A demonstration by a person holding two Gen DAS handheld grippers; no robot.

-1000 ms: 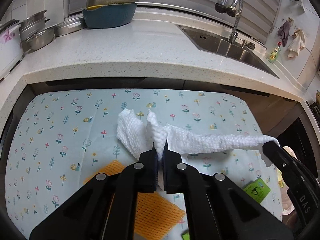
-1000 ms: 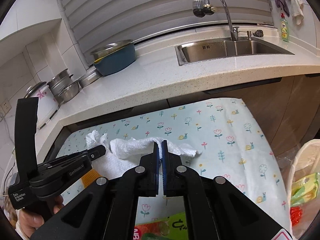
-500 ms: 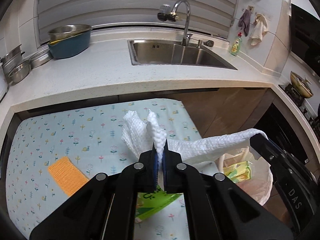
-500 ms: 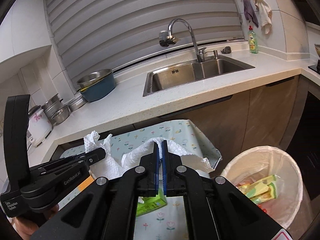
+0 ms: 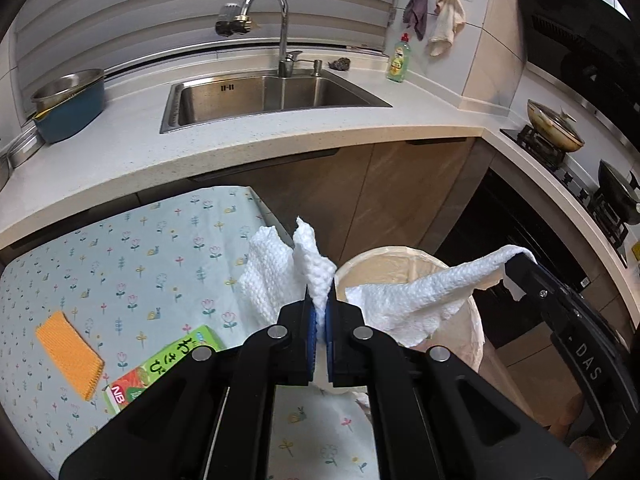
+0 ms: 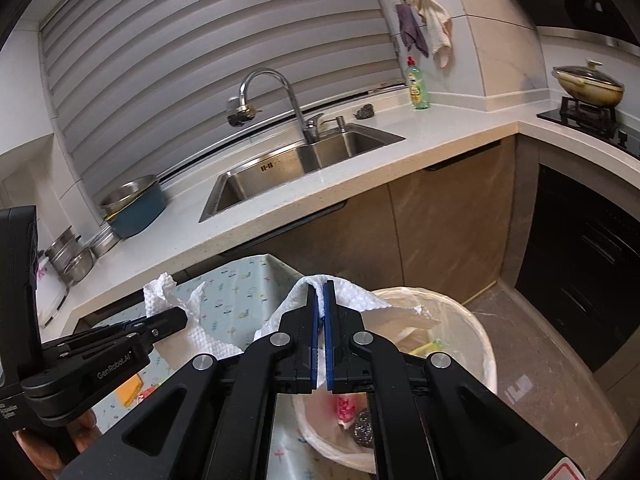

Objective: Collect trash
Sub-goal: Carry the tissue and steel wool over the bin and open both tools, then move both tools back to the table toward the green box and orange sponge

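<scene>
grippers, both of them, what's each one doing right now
left gripper: closed, fingers pinching one end of the white paper towel.
right gripper: closed, fingers pinching the other end of the same towel, by the trash bin.

Even, soft indoor light fills both fisheye views, glaring gently off the pale speckled stone surface (image 5: 256,148) and the curved chrome faucet (image 6: 276,92), while straight lines bow strongly, corners vignette black, and focus holds sharp throughout.

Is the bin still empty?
No, the bin already holds wrappers and a metal scourer beneath the paper towel.
</scene>
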